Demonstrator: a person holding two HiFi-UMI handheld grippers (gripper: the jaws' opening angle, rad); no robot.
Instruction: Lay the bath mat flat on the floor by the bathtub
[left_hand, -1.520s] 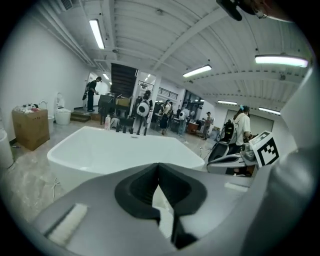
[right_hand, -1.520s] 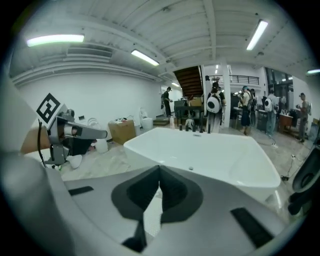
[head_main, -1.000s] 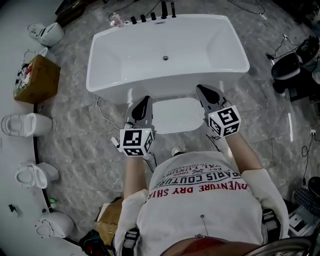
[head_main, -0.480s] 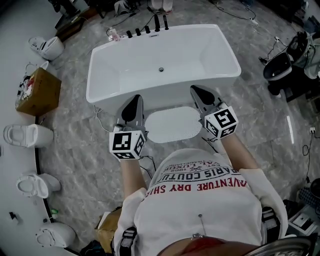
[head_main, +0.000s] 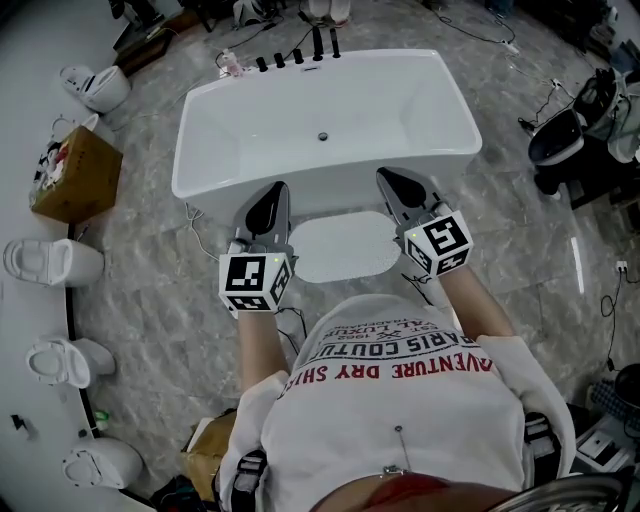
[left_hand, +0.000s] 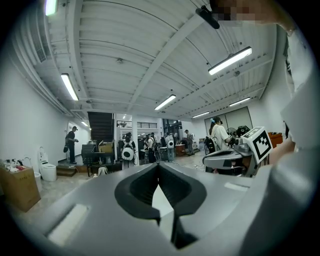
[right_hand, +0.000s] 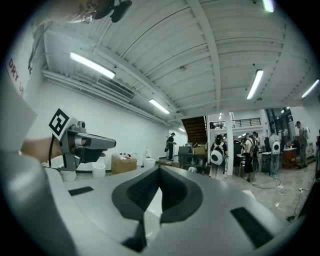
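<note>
Bath mat (head_main: 345, 247) lies spread on the floor (head_main: 140, 250) just in front of the bathtub (head_main: 330, 192), centred on the tub's near wall with its long edge running along it. From the head view we see no fold or raised corner, so we judge the laying essentially done. The left gripper (head_main: 270, 195) is held above the mat's left end, tip toward the tub. The right gripper (head_main: 390, 182) is above the mat's right end, likewise toward the tub. The mat sits between them and below, and neither touches it. Both gripper views look out level across the room. Each shows its jaws closed together with nothing clamped. Handling estimate: the mat looks thin, with a finely dotted face, probably rubbery, so light, limp and likely to sag or double over if lifted from one point. If any adjustment is needed, we would pinch the two short ends near the corners farther from the tub, one gripper each, and drag rather than lift.
</note>
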